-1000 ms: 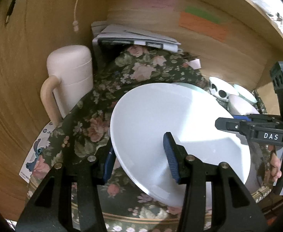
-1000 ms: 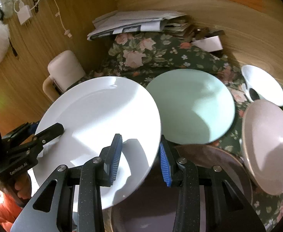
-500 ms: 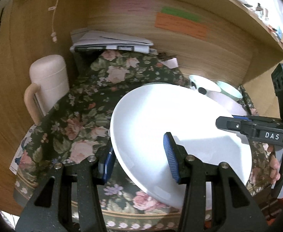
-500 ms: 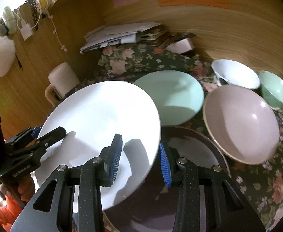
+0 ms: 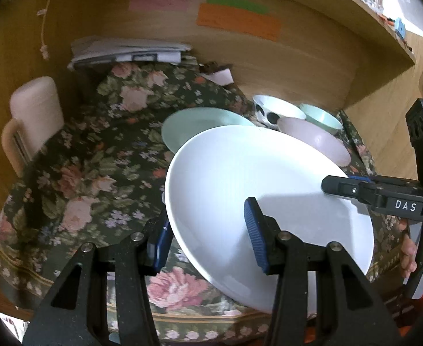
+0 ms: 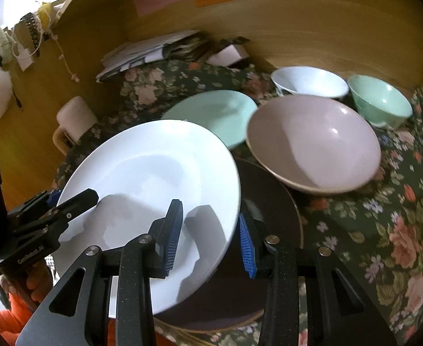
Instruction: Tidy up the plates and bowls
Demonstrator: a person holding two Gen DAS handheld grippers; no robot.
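I can read "DAS" in white on the black body of the right gripper (image 5: 338, 186), and small lettering on the left gripper (image 6: 67, 201) that looks like "GeoRobot.AI", though it is too fine for me to be sure. The pink, green and orange paper notes (image 5: 237, 21) stuck on the wooden back panel carry nothing I can make out.

My piece is the large round glossy white plate (image 6: 153, 190), plain and shallow, tilted and held above the dark floral tablecloth (image 6: 384, 230). It partly overlaps a dark brown plate (image 6: 269, 210) lying under it. Just beyond sit a pale mint-green plate (image 6: 214, 112), a wide pale pink bowl (image 6: 315, 141), a white bowl (image 6: 309, 82) and a small mint-green bowl (image 6: 380, 101).

Both tongs are clamped on the white plate's rim from opposite edges, one blue ribbed pad (image 6: 172, 230) above the plate and the other beneath it, each pair partly closed.
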